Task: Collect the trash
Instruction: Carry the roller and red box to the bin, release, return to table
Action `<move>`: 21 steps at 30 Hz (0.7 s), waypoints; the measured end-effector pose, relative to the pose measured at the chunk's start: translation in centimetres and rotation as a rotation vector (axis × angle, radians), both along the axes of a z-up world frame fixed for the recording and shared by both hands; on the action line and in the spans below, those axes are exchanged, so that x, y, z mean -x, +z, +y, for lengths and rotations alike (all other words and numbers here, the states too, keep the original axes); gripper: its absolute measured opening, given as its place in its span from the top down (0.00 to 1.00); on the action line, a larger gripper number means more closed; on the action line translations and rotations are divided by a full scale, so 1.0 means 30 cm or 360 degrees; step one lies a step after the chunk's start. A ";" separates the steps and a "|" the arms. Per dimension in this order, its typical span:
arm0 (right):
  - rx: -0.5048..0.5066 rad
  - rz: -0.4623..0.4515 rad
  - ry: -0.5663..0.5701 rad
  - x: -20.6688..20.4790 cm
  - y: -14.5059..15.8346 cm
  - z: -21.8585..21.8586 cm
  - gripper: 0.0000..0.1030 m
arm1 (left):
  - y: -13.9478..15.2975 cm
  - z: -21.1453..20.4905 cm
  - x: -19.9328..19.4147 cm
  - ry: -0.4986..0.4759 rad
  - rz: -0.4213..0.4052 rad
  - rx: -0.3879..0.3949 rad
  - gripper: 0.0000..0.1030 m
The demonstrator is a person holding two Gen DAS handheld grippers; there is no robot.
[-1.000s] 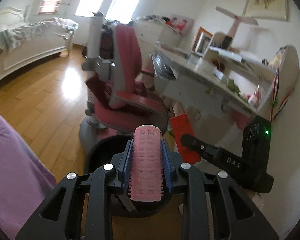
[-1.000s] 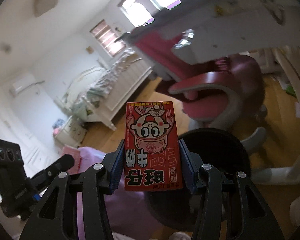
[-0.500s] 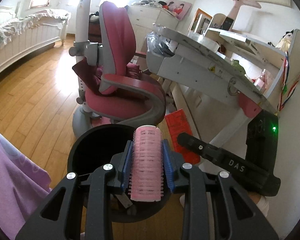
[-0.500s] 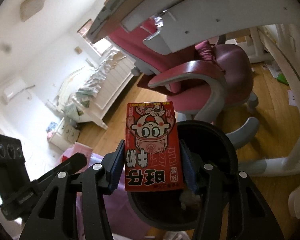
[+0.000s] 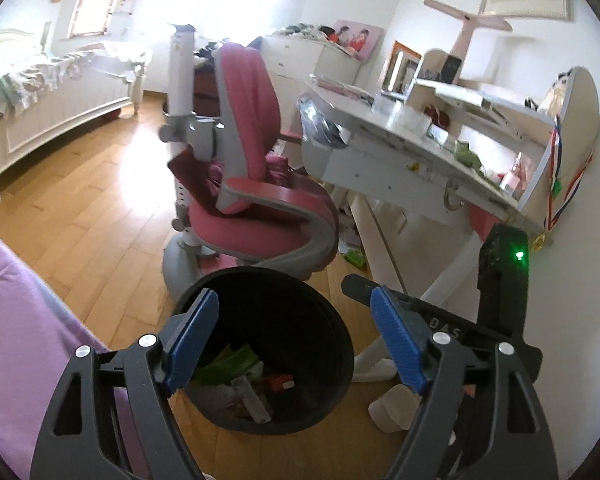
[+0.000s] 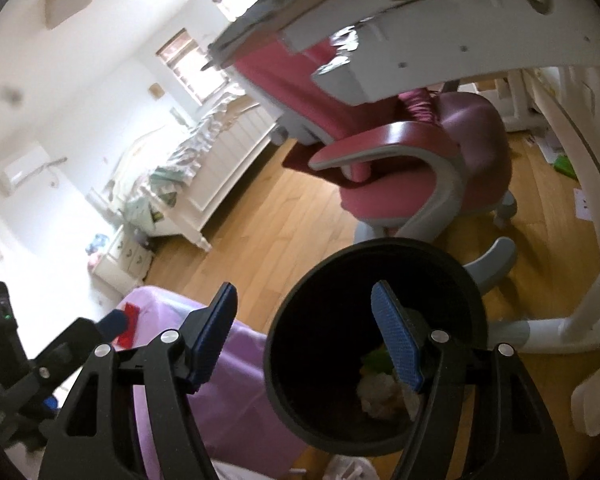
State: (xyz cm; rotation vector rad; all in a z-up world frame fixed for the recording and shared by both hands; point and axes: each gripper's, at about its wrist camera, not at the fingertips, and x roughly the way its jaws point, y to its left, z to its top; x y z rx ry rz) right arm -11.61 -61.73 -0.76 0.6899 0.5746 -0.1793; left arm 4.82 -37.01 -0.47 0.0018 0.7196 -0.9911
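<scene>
Left gripper (image 5: 294,336) and right gripper (image 6: 304,330) both spread, nothing between pads, poised over black bin (image 5: 332,312). Trash already inside (green wrapper, paper scraps). Green scrap (image 5: 354,257) under desk seemingly left.

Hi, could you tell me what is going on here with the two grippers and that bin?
A person is collecting trash with two handheld grippers. Both the left gripper and the right gripper are open and empty above a black trash bin on the wooden floor, beside a pink desk chair. The bin holds scraps, including something green. A green scrap lies under the desk.
</scene>
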 end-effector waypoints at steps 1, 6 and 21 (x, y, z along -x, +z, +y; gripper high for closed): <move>0.0011 0.0002 0.0016 -0.011 0.009 0.021 0.32 | 0.008 0.025 -0.001 0.0015 0.0000 0.0012 0.20; 0.0071 0.0015 0.0123 -0.081 0.048 0.147 0.32 | 0.044 0.214 -0.012 0.0185 -0.0062 0.0050 0.13; 0.0202 0.0057 0.0680 -0.378 0.114 0.693 0.32 | -0.018 0.925 -0.088 0.0899 -0.0024 0.0009 0.13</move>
